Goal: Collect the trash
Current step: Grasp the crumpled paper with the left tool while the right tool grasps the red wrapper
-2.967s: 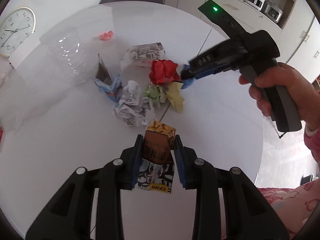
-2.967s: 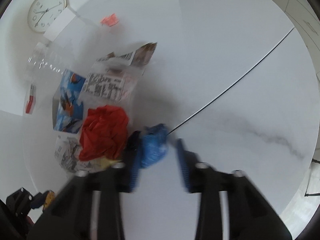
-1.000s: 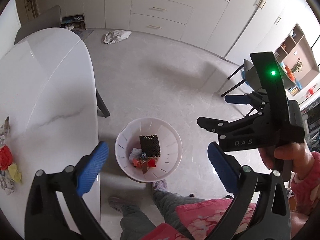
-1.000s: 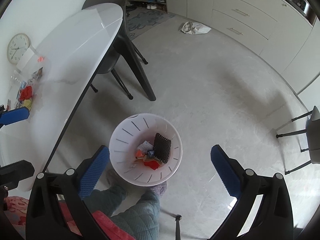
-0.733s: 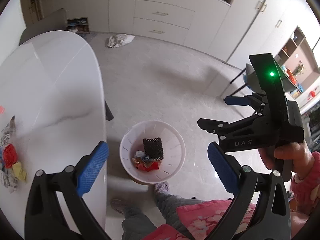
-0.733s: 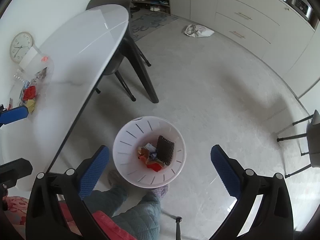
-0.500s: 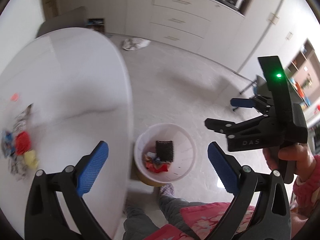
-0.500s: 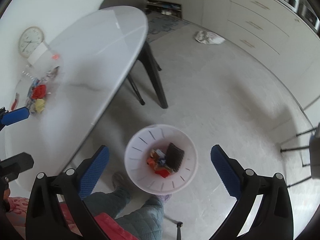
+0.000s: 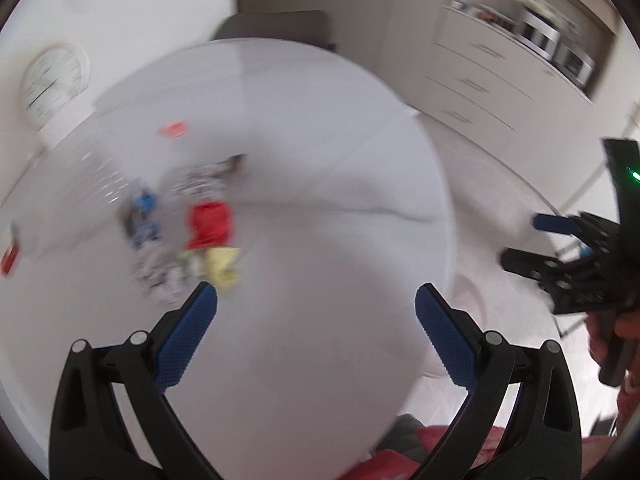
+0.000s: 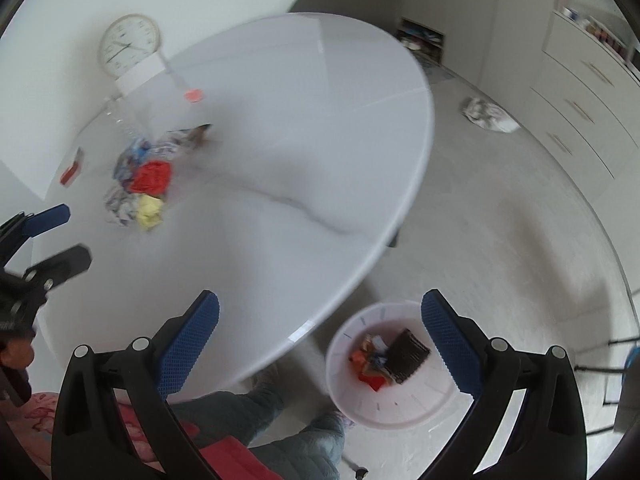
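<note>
— How are the jaws set?

— On the left gripper (image 9: 316,316) the jaws are spread wide and nothing is held between them; the same is seen on the right gripper (image 10: 320,320), wide apart and empty.

— What is found beyond them?

— The white bench (image 9: 320,184) is faced by the left gripper, with the trash pile (image 9: 188,240) lying past its left jaw: a red crumpled paper (image 9: 209,226), a yellow one (image 9: 222,266), printed wrappers and a blue-printed carton (image 9: 142,216). The white waste basket (image 10: 360,412) is seen on the floor just under the right jaw, with a dark box (image 10: 408,356) and red scraps already inside.

— Why is the pile kept there?

— It is judged to be gathered within one reach, the basket being placed beside the bench edge for short trips.

— Is any writing readable?

— None can be read; the labels are blurred.
</note>
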Motion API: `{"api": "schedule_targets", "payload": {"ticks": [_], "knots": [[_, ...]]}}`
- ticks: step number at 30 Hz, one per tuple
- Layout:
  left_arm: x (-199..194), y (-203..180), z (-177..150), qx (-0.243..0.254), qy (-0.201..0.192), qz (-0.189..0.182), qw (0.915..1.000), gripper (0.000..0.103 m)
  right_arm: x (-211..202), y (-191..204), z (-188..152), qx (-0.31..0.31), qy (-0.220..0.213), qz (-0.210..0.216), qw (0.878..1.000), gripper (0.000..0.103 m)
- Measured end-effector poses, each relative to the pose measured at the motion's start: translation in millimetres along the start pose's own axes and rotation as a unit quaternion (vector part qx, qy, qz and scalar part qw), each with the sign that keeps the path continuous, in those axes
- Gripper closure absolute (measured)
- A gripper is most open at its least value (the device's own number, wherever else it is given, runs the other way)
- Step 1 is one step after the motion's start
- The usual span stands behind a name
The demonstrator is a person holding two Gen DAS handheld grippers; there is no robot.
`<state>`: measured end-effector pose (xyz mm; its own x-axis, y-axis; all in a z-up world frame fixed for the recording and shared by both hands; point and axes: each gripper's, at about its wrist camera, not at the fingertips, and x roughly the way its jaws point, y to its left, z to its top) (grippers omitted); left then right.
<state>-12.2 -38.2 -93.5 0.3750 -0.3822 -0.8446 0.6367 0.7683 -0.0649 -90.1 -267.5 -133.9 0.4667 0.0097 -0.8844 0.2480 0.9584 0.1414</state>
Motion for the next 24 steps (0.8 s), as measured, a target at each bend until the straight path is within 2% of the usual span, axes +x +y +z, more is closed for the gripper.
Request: {"api": "schedule_targets", "payload": {"ticks": [7,11,13,18,20,22,24], "knots": [[24,79,-6,-0.052,-0.006,0.06,0.9968,0.008,16,48,26,-0.038,0.004,0.023,0.999,0.003],[44,109,-8,-0.069,-0.002,0.063,0.9956,0.008,27,73,39,-0.051,0.008,0.031,0.998,0.003],[57,122,-9,-0.073,0.006,0.062,0.9953,0.012,33,85,45,-0.057,0.013,0.033,0.998,0.003],[88,148,-12,-0.093,0.027,0.052,0.994,0.027,46,105,58,-0.063,0.022,0.038,0.997,0.003],[96,153,-13,-0.096,0.034,0.046,0.9938,0.034,51,111,62,-0.063,0.025,0.041,0.997,0.003],[100,155,-15,-0.096,0.039,0.037,0.994,0.047,56,118,67,-0.062,0.028,0.045,0.997,0.003],[102,158,-17,-0.097,0.043,0.027,0.994,0.052,60,123,71,-0.059,0.03,0.052,0.996,0.003]]}}
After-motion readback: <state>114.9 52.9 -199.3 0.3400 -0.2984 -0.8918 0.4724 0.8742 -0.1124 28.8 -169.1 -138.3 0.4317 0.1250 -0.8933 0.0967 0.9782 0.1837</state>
